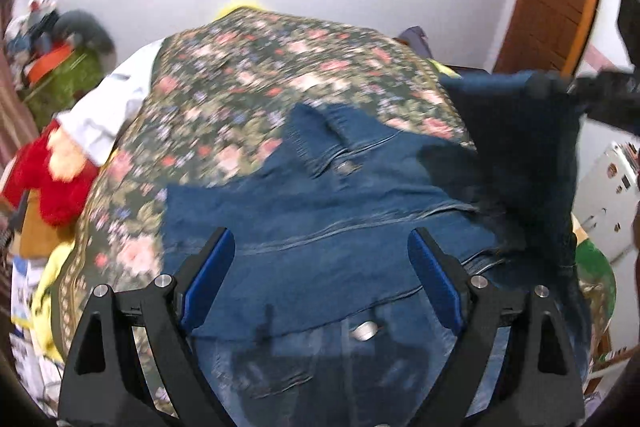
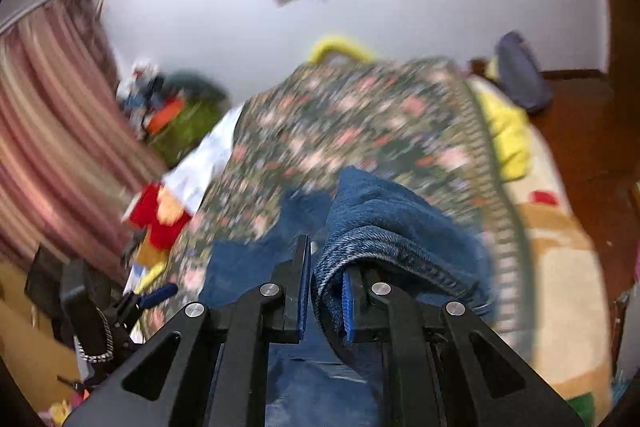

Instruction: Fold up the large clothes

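One pair of jeans (image 1: 320,227) on one floral bedspread (image 1: 280,75); left claw (image 1: 322,247) spread, right claw (image 2: 326,291) pinching its denim.

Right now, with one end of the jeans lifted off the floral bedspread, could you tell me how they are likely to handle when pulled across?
The jeans will likely flop: the part in the right hand-held gripper droops over its fingers. They probably feel fairly heavy, as the denim looks thick at that fold. They may drag rather than slide on the floral bedspread.
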A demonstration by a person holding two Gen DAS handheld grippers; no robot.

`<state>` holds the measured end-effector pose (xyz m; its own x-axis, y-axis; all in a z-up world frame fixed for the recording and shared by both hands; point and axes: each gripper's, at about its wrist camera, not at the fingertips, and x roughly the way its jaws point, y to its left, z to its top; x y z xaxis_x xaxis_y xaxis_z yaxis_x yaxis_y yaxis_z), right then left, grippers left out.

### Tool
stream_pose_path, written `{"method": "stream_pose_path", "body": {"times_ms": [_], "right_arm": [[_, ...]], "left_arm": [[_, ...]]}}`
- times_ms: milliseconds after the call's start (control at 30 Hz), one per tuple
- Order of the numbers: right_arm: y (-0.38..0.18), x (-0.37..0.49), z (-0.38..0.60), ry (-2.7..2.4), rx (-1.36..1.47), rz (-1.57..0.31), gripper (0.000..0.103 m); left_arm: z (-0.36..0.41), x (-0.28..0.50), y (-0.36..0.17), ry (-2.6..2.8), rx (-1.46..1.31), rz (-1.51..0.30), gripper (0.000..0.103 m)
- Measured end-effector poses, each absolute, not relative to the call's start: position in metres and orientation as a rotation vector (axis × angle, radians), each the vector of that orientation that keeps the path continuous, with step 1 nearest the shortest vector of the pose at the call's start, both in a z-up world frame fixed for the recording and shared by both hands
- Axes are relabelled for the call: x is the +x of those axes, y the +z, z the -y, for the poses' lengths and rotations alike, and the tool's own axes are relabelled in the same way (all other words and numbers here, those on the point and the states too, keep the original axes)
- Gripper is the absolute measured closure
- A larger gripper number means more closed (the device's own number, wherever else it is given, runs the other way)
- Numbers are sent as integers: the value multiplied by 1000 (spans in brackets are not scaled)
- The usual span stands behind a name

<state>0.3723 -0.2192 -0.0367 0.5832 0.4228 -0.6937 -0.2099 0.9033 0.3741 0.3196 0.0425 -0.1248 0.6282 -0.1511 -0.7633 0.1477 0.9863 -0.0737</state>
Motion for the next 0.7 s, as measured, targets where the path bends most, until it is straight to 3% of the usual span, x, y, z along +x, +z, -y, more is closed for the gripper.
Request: {"method": "stream_pose_path", "body": {"times_ms": [200, 433, 700], "right_arm": [[-122, 386, 152, 408, 184, -1081, 91], [-214, 386, 149, 374, 249, -1397, 91], [-194, 374, 160, 424, 208, -1448, 91]], "left_arm": [[-85, 305, -147, -121, -76, -926, 14], [-105, 291, -166, -89, -107, -968, 14], [-81, 290, -165, -145, -103, -978, 14]]}}
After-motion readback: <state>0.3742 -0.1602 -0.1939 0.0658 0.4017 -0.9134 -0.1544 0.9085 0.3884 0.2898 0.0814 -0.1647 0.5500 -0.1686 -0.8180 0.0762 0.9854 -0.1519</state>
